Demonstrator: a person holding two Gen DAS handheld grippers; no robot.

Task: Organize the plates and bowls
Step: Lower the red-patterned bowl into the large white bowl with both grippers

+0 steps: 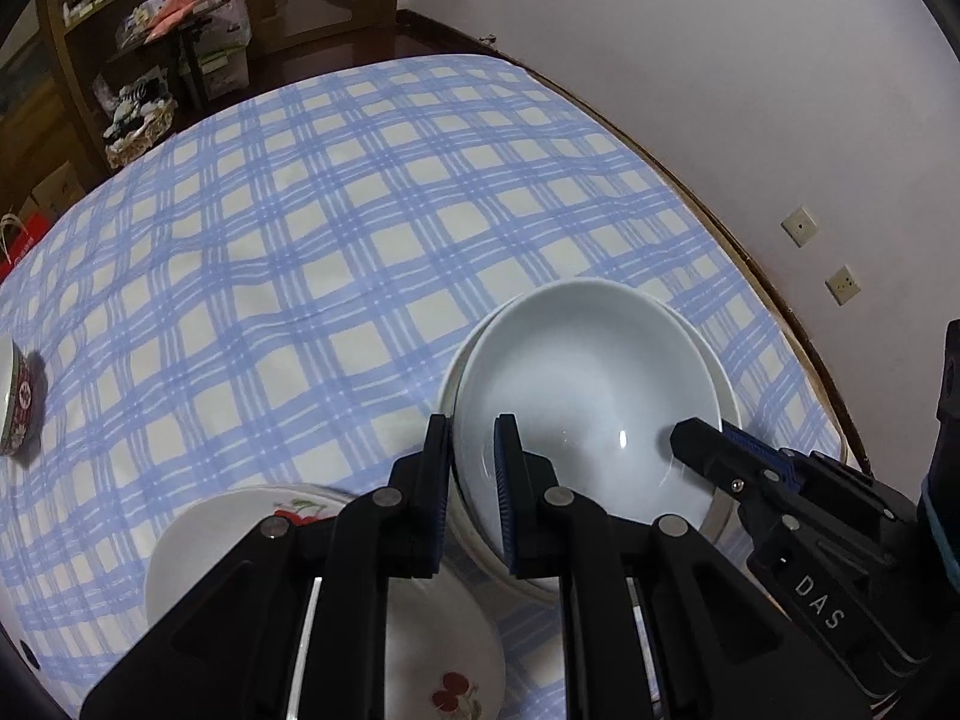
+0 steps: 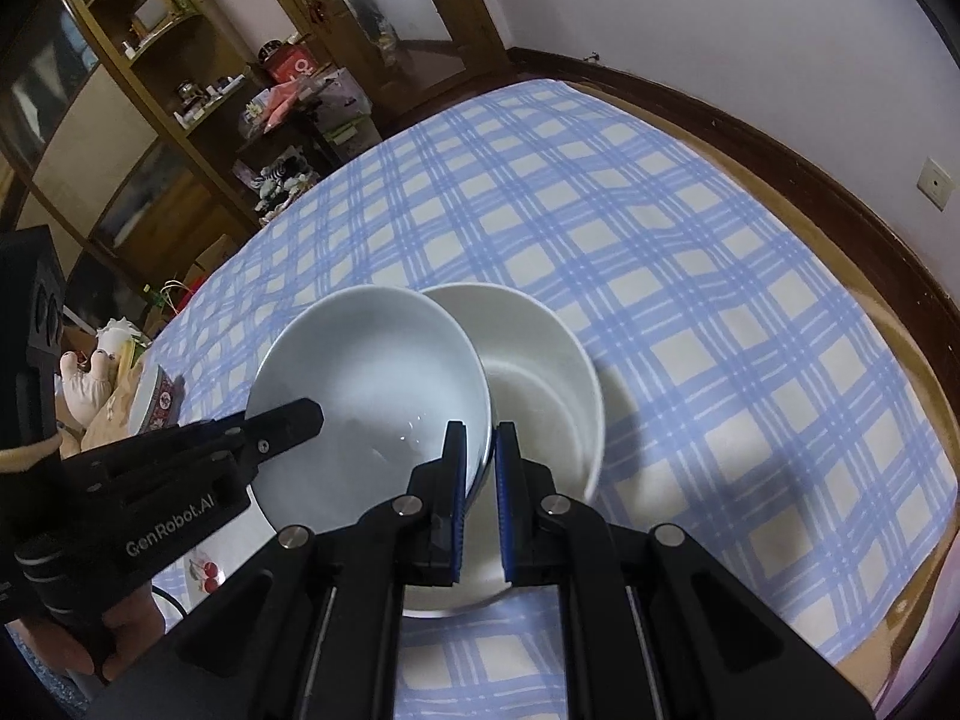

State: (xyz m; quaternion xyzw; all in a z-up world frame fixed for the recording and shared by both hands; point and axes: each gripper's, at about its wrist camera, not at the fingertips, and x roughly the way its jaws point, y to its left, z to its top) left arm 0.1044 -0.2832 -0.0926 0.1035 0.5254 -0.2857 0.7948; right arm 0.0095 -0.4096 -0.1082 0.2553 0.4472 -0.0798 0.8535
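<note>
White glazed bowl point(image 2: 372, 384) is carried between both grippers, tilted, over a deeper white bowl point(image 2: 540, 384) that stands on the blue-and-cream checked tablecloth point(image 2: 690, 276). In the right wrist view the carried bowl sits left of centre and its right rim overlaps the deep bowl's left rim – whether the two touch, cannot tell.

Right gripper point(image 2: 480, 450): jaws clamped on the carried bowl's near rim at its 5 o'clock, one blue pad inside, one outside.

Left gripper point(image 1: 474, 444): jaws pinched on the same bowl point(image 1: 576, 396) at its 8 o'clock in the left wrist view. The same gripper enters the right wrist view from 9 o'clock, one finger lying inside the bowl.

Deep bowl shows in the left wrist view only as a rim point(image 1: 729, 390) behind and under the carried one.

Cherry-print plate point(image 1: 420, 648) lies on the cloth at 6–7 o'clock of the left view, mostly under the gripper body; just beside the bowls. Red patterned bowl point(image 1: 18, 402) sits at the cloth's far left edge, 9 o'clock, well apart from the rest.

Wooden shelving point(image 2: 144, 120) with clutter beyond the table at 10–11 o'clock; white wall point(image 1: 720, 90) with two sockets at 3 o'clock.
</note>
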